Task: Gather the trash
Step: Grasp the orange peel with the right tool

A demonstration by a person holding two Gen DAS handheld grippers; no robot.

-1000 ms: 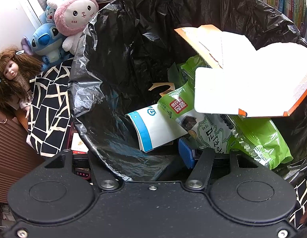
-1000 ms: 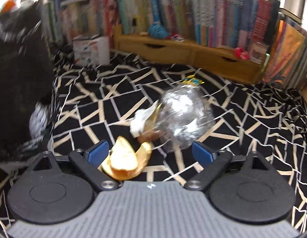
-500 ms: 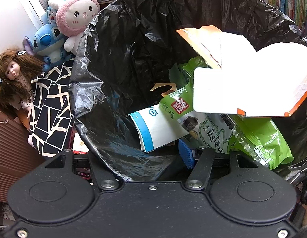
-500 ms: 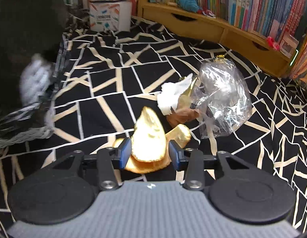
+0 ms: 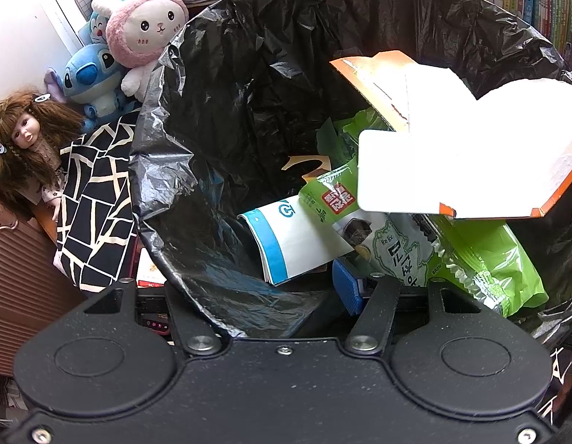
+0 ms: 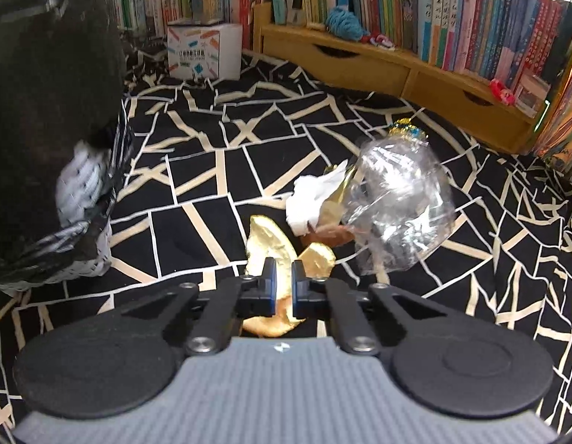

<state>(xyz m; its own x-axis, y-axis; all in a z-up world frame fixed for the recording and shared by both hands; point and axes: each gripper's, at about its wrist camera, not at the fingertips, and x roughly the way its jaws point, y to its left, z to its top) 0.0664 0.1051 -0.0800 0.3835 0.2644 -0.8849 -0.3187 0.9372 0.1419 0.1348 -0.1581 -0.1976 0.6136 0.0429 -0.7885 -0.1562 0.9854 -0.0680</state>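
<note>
The floor is covered by a black cloth with cream lines [image 6: 219,137]. A low wooden shelf with drawers [image 6: 393,63] carries a long row of books [image 6: 452,11]. Plush toys [image 5: 138,37] and a doll [image 5: 23,137] sit beside what is probably a white wall [image 5: 23,37].

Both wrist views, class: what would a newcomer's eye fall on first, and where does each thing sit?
In the right wrist view, the right gripper, its jaws just closed, pinches a yellow peel on the black-and-cream cloth, a crumpled clear bag beside it. In the left wrist view, a black-lined bin gapes, holding a green packet and white carton.
</note>
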